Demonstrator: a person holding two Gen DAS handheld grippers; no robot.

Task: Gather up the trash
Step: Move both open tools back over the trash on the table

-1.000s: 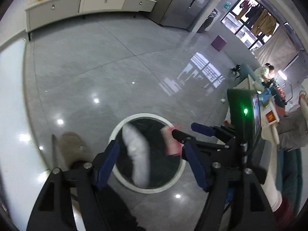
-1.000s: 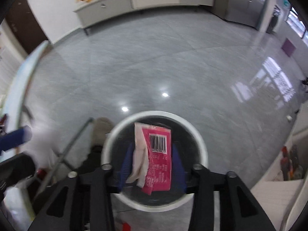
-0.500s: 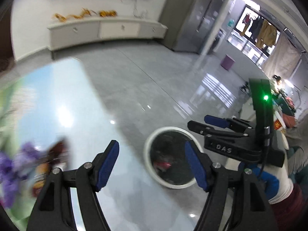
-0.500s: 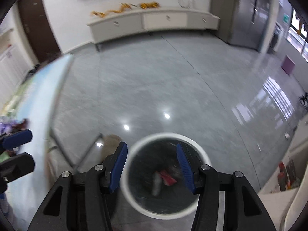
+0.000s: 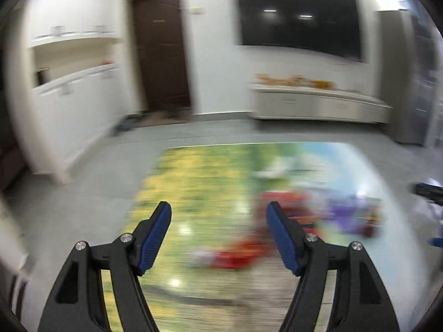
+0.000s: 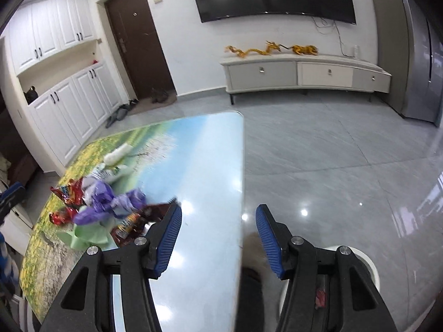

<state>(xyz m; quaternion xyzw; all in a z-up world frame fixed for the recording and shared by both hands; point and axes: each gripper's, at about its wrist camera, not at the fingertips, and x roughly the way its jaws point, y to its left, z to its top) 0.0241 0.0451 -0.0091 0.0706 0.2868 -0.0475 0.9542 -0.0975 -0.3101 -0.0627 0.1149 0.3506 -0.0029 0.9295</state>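
Trash lies on a table with a landscape print (image 6: 210, 166): red wrappers (image 6: 67, 193), purple wrappers (image 6: 110, 202), a green piece (image 6: 85, 236), a dark wrapper (image 6: 135, 222) and white pieces (image 6: 117, 153). My right gripper (image 6: 218, 214) is open and empty above the table's right edge. The white-rimmed bin (image 6: 365, 262) stands on the floor below it, with red trash (image 6: 321, 298) inside. My left gripper (image 5: 218, 213) is open and empty over the table (image 5: 193, 182); its view is blurred, with red (image 5: 235, 254) and purple (image 5: 349, 215) trash to the right.
A grey tiled floor (image 6: 332, 152) stretches to a low white sideboard (image 6: 304, 74) under a wall screen. White cupboards (image 6: 69, 105) and a dark door (image 6: 138, 41) stand at the left. A steel fridge (image 6: 420, 69) is at the far right.
Both grippers dropped their trash into the bin, opened, and swung up and left from the bin to the table. The left view is now blurred by motion.
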